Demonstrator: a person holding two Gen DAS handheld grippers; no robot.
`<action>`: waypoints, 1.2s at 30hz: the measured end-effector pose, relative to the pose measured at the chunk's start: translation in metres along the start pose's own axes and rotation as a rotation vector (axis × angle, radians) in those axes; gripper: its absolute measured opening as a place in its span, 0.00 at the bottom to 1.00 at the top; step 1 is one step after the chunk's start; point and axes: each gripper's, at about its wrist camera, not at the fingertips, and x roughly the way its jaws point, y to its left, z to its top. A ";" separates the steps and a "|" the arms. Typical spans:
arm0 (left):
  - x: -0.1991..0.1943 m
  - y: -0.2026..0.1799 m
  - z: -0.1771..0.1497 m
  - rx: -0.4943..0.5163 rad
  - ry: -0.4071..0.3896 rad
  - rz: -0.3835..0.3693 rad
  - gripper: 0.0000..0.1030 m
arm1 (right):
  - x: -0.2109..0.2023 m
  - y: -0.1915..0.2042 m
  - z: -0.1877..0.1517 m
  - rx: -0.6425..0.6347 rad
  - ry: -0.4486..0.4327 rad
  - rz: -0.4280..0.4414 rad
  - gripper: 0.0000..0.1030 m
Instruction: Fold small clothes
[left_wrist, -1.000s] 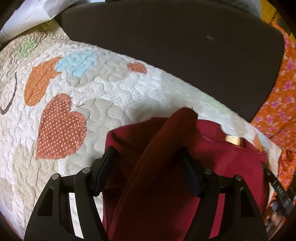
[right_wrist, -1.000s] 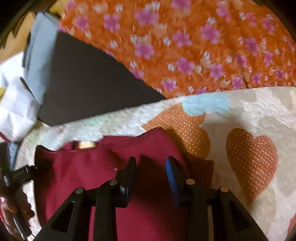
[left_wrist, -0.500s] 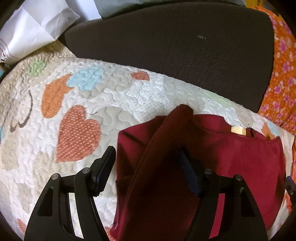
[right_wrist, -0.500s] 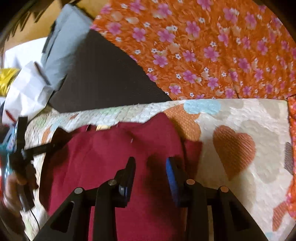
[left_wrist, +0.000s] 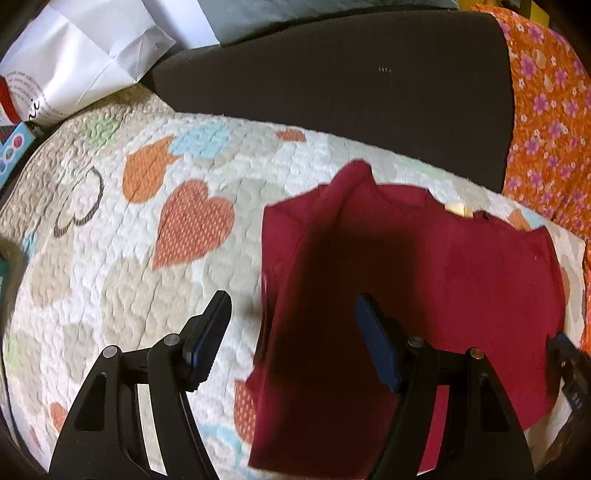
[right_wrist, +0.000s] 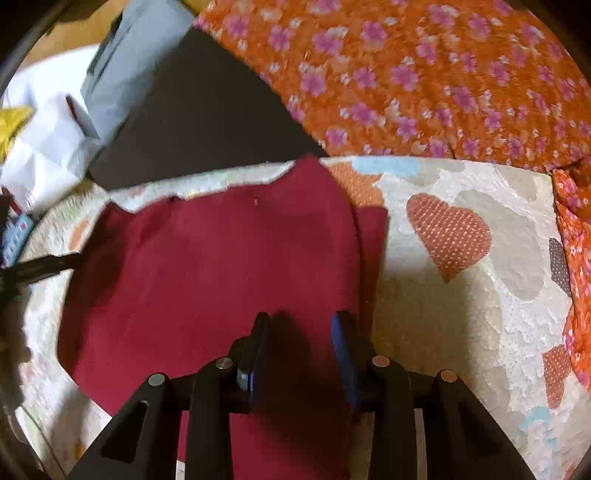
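A dark red small garment (left_wrist: 424, 295) lies on a quilted mat with heart patches (left_wrist: 129, 240); its left side is folded over onto the body, and a tan label shows at the neck. My left gripper (left_wrist: 291, 336) is open and empty above the garment's left edge. In the right wrist view the garment (right_wrist: 207, 266) lies flat with its right side folded in. My right gripper (right_wrist: 301, 343) is open with a narrow gap and hovers over the garment's right part, holding nothing.
A dark brown cushion (left_wrist: 332, 81) lies beyond the mat. Orange flowered cloth (right_wrist: 424, 74) lies to the right. A white paper bag (left_wrist: 74, 62) and a grey-blue item (right_wrist: 125, 62) lie at the far left. The other gripper's tip (right_wrist: 44, 264) shows at the left.
Both grippers have pulled back and up from the garment, so more of the mat shows. The left gripper has let go of the folded-over side, which now lies on the body.
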 end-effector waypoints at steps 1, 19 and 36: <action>-0.002 0.000 -0.003 0.002 0.002 0.000 0.68 | -0.003 0.000 0.001 0.001 0.003 0.005 0.32; -0.014 0.009 -0.036 -0.054 0.031 -0.067 0.68 | -0.041 -0.010 -0.022 0.090 -0.051 0.017 0.32; 0.020 0.041 -0.028 -0.173 0.082 -0.172 0.68 | 0.000 -0.039 -0.007 0.207 0.013 0.062 0.57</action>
